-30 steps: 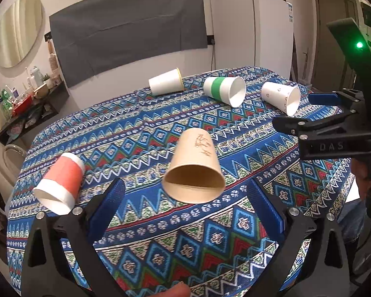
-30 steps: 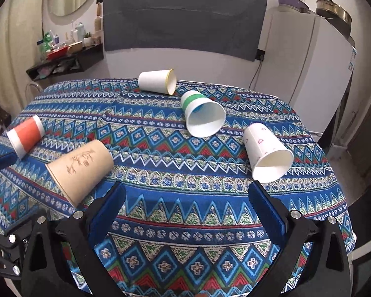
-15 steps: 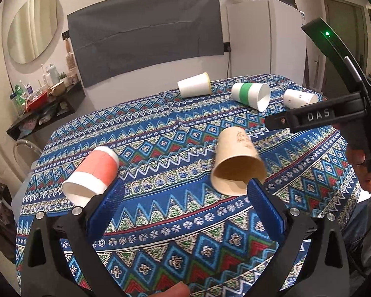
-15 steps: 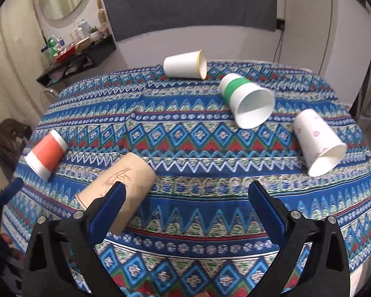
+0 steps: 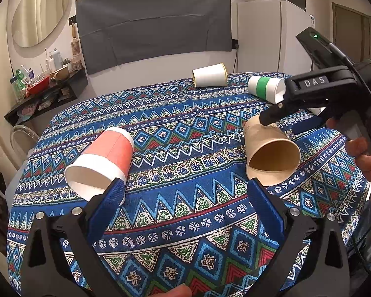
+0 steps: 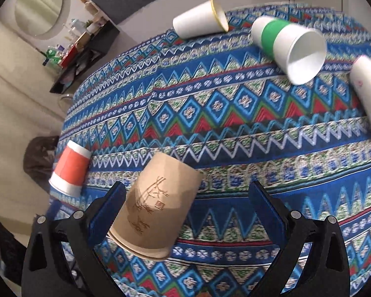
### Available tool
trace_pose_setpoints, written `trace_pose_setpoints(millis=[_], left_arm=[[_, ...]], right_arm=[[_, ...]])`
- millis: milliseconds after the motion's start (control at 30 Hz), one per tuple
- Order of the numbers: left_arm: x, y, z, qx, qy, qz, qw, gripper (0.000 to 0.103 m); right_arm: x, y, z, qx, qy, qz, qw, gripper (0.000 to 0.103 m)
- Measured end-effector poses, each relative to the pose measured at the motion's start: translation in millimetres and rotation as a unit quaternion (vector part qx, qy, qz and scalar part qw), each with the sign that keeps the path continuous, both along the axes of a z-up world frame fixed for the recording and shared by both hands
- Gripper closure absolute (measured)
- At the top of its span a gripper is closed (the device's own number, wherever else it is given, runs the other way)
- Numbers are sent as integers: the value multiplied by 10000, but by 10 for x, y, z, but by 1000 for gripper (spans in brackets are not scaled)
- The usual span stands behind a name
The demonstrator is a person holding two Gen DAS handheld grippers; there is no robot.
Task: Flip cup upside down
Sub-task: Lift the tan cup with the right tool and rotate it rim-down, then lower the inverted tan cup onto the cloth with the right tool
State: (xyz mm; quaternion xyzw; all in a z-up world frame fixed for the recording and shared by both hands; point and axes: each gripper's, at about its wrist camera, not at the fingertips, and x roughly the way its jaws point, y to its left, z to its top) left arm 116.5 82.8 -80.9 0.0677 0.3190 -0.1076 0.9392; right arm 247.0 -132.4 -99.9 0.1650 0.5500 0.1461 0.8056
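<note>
A tan paper cup (image 5: 269,151) with a brown drawing lies on its side on the patterned tablecloth (image 5: 185,148), its mouth toward the table's near edge. In the right wrist view it (image 6: 158,208) lies between my right gripper's open fingers (image 6: 185,208), nearer the left finger, untouched. My right gripper (image 5: 282,123) shows in the left wrist view just above that cup. A red-and-white cup (image 5: 104,158) lies on its side, its rim by my left gripper's left finger. My left gripper (image 5: 185,203) is open and empty above the cloth.
A white cup with a yellow rim (image 6: 197,21), a green-banded cup (image 6: 287,44) and a white cup with pink marks (image 6: 368,94) lie on their sides farther back. A white fridge (image 5: 269,37) and a cluttered shelf (image 5: 44,91) stand beyond the table.
My right gripper moved down and left over the tan cup, which now lies between its fingers. My left gripper shifted left, so the red cup sits by its left finger.
</note>
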Motion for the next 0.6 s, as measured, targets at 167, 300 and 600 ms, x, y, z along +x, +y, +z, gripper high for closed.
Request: trace_pose_setpoints(millis=[167, 300, 600], left_arm=[[18, 37, -35, -43, 19, -71, 10000, 6], [39, 82, -61, -82, 61, -100, 9999, 6], [73, 177, -64, -243, 120, -57, 9996, 6]], right_arm=[[85, 31, -122, 440, 333, 1, 9985, 8], [149, 40, -238, 950, 632, 34, 9935, 12], [171, 40, -205, 1370, 574, 175, 9888, 46]])
